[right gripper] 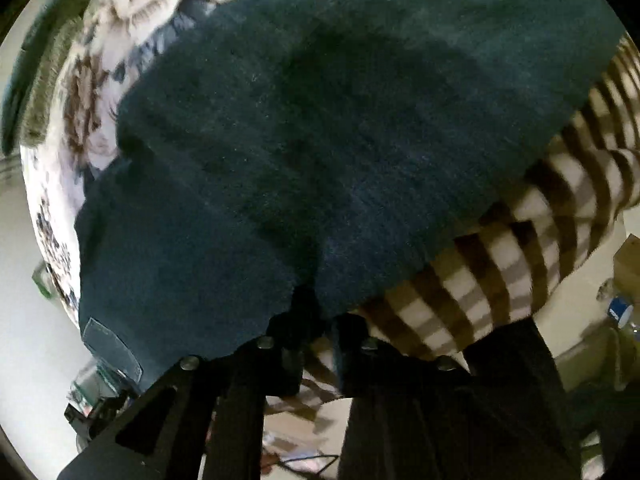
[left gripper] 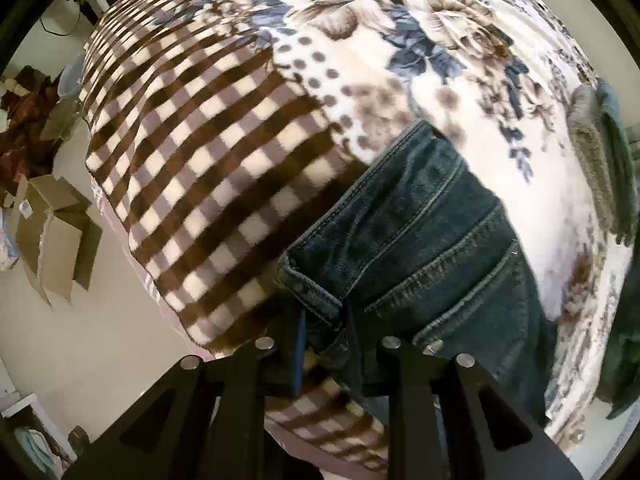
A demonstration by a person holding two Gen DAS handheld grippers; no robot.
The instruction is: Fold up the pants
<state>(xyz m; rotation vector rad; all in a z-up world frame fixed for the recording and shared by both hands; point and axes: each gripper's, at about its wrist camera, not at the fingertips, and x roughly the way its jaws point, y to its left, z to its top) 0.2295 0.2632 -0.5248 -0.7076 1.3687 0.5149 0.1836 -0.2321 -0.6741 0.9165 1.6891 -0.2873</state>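
Judging by the thick seams and double stitching, the jeans (left gripper: 420,240) you were folding looked like heavy, fairly stiff denim: cloth that would drape but hold a crease, not slippery, not fragile, and best taken at a hem, the waistband or a doubled edge, where the layers are thick enough to bite. In the left wrist view they lay from the centre to the lower right of the frame, on the checked and flowered blanket (left gripper: 208,152) covering the bed, with cardboard boxes (left gripper: 56,232) on the floor at the far left. Your left gripper (left gripper: 326,332) sat at the bottom centre with its jaws drawn in to a narrow gap around a thick stitched edge of the denim, so it seemed to be pinching that fold. In the right wrist view the jeans (right gripper: 340,140) filled most of the frame as a dark, blurred sheet, the blanket (right gripper: 500,264) showing at the lower right. Your right gripper (right gripper: 316,340) at the bottom centre had its jaws close together at the cloth's lower edge, and the denim appeared to run between them, though the dark blur left that grip less certain.
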